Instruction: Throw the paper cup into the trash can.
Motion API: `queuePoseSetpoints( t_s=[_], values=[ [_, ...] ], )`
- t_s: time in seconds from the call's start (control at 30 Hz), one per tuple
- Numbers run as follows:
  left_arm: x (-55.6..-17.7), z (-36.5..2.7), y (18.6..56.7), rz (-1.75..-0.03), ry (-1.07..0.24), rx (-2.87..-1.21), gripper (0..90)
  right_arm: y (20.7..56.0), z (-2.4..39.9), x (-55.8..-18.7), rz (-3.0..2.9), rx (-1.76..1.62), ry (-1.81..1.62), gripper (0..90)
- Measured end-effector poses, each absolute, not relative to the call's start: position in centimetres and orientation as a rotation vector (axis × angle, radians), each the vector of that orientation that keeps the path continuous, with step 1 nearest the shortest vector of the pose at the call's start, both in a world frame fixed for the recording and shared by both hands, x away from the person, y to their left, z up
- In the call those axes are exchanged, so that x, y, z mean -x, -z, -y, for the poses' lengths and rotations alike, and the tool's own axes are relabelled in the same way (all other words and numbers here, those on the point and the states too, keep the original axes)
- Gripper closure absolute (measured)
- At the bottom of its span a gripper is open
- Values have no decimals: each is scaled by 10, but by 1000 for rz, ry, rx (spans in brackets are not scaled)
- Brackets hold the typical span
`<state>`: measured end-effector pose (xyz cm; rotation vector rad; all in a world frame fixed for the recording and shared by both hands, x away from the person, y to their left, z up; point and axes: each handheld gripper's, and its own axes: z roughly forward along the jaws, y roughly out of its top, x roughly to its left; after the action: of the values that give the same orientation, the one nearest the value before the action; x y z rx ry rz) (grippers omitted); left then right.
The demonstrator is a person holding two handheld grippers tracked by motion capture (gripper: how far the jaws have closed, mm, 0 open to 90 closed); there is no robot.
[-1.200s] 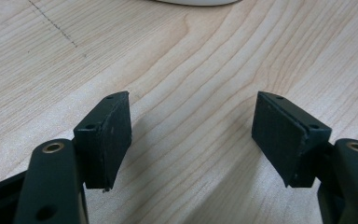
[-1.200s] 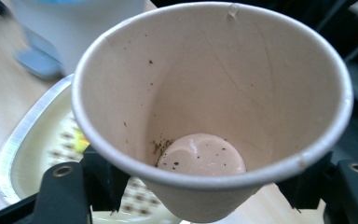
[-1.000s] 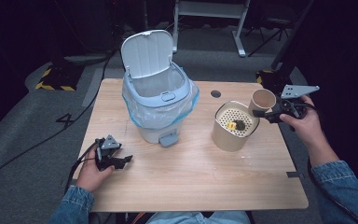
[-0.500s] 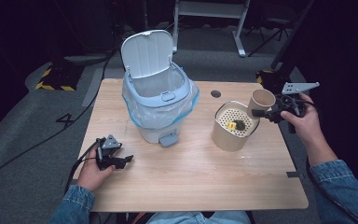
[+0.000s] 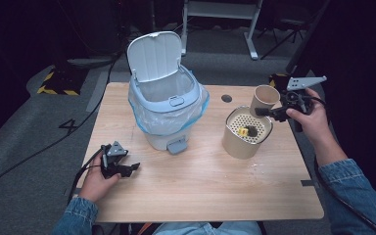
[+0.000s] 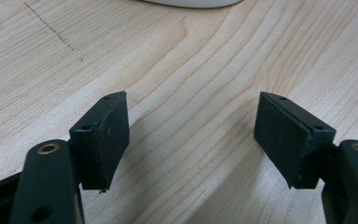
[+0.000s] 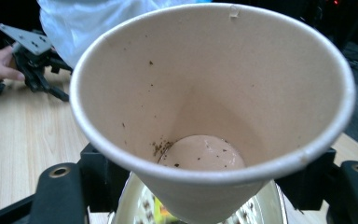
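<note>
1. Right tongs (image 5: pixel 267 111) clamped on a tan paper cup (image 5: pixel 264 96), jaws pressing its lower wall from both sides; cup tipped, mouth turned toward the right gripper view's camera.
2. In the right gripper view the paper cup (image 7: pixel 212 107) shows a pale inside with dark specks on its wall and bottom, plus a small clump of dark grit at the edge of the bottom.
3. Cup held in the air near the counter's right edge, just beyond and above a beige round canister with a perforated insert (image 5: pixel 247 131).
4. A small yellow piece (image 5: pixel 244 131) and a dark bit beside it lie on the perforated insert.
5. Canister stands on the light wooden counter (image 5: pixel 200 186), right of centre, toward the far edge.
6. White step-pedal bin with a pale blue rim (image 5: pixel 169 105) stands left of centre toward the counter's far edge, lid hinged upright, clear bag liner folded over its rim, pedal facing the near edge.
7. Left tongs (image 5: pixel 131 169) lie low over the counter near its near left corner, well apart from bin and canister.
8. Left gripper view: left tongs (image 6: pixel 191 135) apart, bare wood grain between the jaws.
</note>
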<state>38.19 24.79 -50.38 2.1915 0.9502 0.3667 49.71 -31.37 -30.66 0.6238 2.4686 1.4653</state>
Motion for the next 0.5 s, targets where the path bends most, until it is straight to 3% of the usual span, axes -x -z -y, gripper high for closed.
queuePoseSetpoints(
  t_s=[0.5],
  values=[
    [-382,-249,504,-953,-370,-2190,277,276,254,-518,-2518,-480,-1487,285]
  ],
)
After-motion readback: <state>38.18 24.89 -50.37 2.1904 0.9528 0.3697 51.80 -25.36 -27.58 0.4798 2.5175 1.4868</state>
